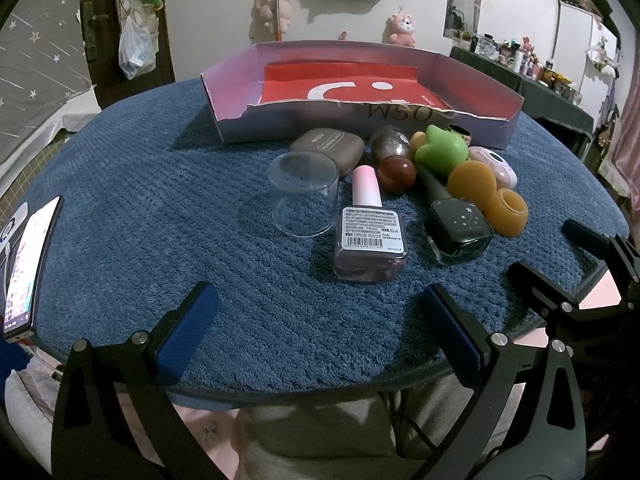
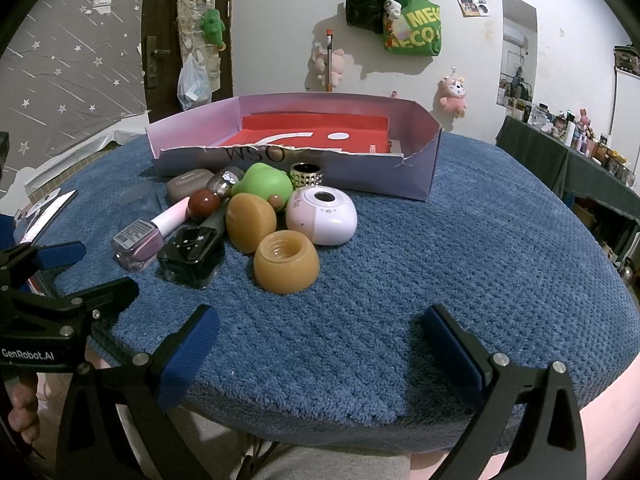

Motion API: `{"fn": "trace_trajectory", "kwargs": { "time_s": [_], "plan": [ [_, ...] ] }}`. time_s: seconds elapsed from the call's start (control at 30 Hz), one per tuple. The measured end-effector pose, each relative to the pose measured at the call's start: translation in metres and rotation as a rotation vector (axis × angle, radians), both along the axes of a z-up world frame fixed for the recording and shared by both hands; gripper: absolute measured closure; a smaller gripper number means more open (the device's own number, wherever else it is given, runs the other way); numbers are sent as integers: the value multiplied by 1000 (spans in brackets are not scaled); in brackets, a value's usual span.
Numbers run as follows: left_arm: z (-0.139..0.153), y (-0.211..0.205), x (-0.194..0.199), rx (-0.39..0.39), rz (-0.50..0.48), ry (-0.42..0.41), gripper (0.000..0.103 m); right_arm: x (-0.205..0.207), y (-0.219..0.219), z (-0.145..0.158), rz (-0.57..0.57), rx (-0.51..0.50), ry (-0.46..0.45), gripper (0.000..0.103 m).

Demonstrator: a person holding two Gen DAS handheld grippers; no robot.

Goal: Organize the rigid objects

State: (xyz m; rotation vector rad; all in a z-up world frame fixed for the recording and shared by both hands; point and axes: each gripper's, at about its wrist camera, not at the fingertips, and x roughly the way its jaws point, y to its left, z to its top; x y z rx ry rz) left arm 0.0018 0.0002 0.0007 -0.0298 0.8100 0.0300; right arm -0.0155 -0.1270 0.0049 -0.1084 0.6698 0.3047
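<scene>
Now both my grippers hover at the near edge of the blue surface [image 2: 440,240], left gripper [image 1: 320,332] and right gripper [image 2: 320,344] each spread wide, gripping nothing. Ahead, the clutter sits bunched: pink polish bottle [image 1: 370,236], black polish bottle [image 1: 456,228], amber cap [image 2: 286,266], white pod [image 2: 322,220], just before the torn box [image 2: 420,176].

Bench [image 2: 460,248] is wearing a blue textured cover. A phone [image 1: 28,264] is lying at its left edge, screen lit. On the white wall behind, a black backpack [image 2: 366,0] and a green printed bag [image 2: 416,28] are hanging, with pink plush toys [image 2: 454,92] pinned below. A green plush [image 2: 212,26] and a clear plastic bag [image 2: 194,82] are hanging by the dark door. A side table [image 2: 580,160] at right is carrying many small bottles.
</scene>
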Motion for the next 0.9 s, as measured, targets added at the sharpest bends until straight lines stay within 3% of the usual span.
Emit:
{"fn": "trace_trajectory", "kwargs": {
  "time_s": [0.9],
  "plan": [
    [1,-5,5,-10,-16,-1,2,12,0,2,39,-5,17,3]
  ]
}}
